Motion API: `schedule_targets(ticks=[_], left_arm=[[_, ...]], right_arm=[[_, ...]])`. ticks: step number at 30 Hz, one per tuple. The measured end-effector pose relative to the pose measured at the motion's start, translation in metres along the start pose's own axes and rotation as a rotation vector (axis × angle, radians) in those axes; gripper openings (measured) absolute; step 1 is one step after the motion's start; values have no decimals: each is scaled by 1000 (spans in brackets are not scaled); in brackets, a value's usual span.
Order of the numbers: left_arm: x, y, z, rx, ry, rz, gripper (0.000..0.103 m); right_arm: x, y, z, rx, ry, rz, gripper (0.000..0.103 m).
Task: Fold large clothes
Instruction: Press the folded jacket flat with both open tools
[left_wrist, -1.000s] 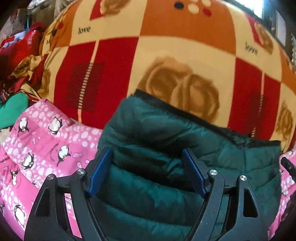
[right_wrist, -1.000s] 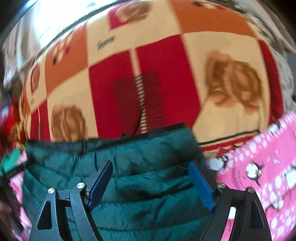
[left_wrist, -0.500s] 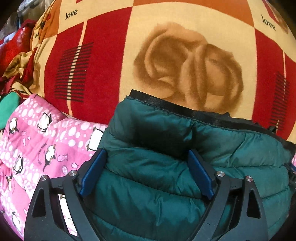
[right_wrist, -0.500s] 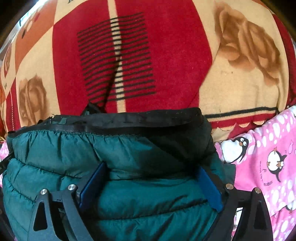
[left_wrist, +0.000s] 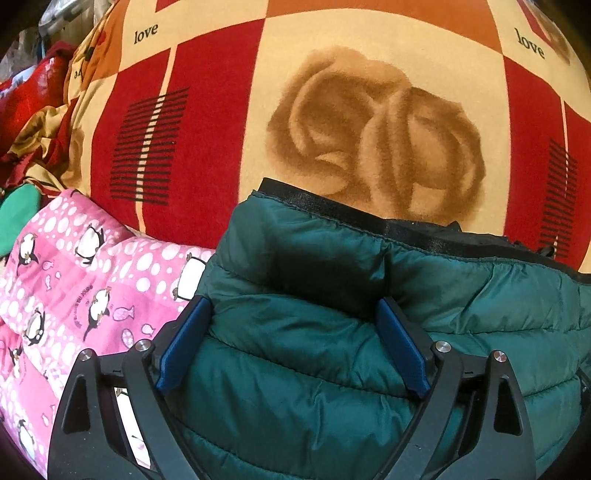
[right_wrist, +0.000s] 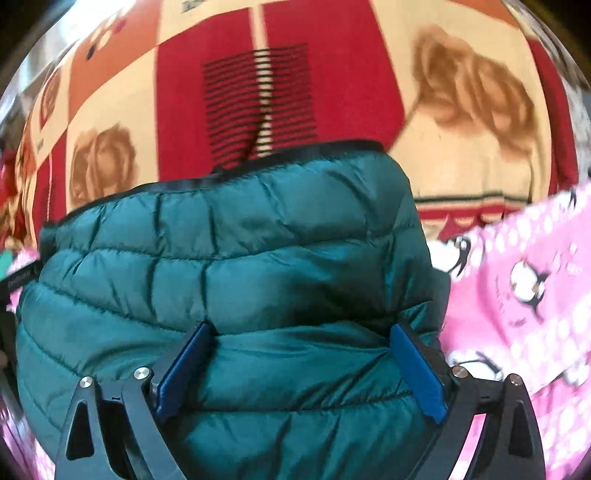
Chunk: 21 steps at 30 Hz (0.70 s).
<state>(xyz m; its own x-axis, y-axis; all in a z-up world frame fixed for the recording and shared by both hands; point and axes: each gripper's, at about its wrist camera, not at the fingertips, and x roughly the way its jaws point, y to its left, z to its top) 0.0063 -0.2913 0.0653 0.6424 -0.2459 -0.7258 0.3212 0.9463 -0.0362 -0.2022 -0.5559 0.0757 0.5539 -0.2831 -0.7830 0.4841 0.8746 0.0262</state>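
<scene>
A dark green quilted puffer jacket (left_wrist: 461, 295) with a black hem band lies bunched on a bed blanket, its hem toward the far side. My left gripper (left_wrist: 293, 308) stands wide over the jacket's left part, a puffy fold bulging up between its blue pads (left_wrist: 184, 343) without being pinched. My right gripper (right_wrist: 301, 328) sits over the same jacket (right_wrist: 221, 240) near its right end. Its jaws are opening, with a swell of green fabric between the pads (right_wrist: 417, 373). The jacket under both grippers is hidden.
A red, cream and orange checked blanket (left_wrist: 369, 122) with brown roses covers the bed beyond the jacket. Pink penguin-print fabric lies to the left (left_wrist: 74, 277) and to the right (right_wrist: 524, 295). A heap of red clothes (left_wrist: 33, 92) and a green item (left_wrist: 18, 210) sit far left.
Both grippers have sunk closer to the jacket and their jaws have widened. The jacket's fold now rests lower on the blanket, looser between the pads.
</scene>
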Motion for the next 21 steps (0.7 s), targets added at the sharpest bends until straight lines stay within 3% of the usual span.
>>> schedule_targets(ticks=[3, 9, 15, 21], left_arm=[[-2, -1, -2, -2, -1, -4, 91], [-25, 0, -8, 18, -34, -1, 91], [-56, 4, -24, 26, -79, -8, 91], [-78, 6, -41, 55, -81, -33, 91]], right_arm=[[-10, 5, 4, -5, 1, -13, 96], [-61, 12, -12, -22, -77, 21, 96], [-40, 10, -40, -56, 18, -15, 97], [-54, 5, -36, -32, 11, -29, 98]])
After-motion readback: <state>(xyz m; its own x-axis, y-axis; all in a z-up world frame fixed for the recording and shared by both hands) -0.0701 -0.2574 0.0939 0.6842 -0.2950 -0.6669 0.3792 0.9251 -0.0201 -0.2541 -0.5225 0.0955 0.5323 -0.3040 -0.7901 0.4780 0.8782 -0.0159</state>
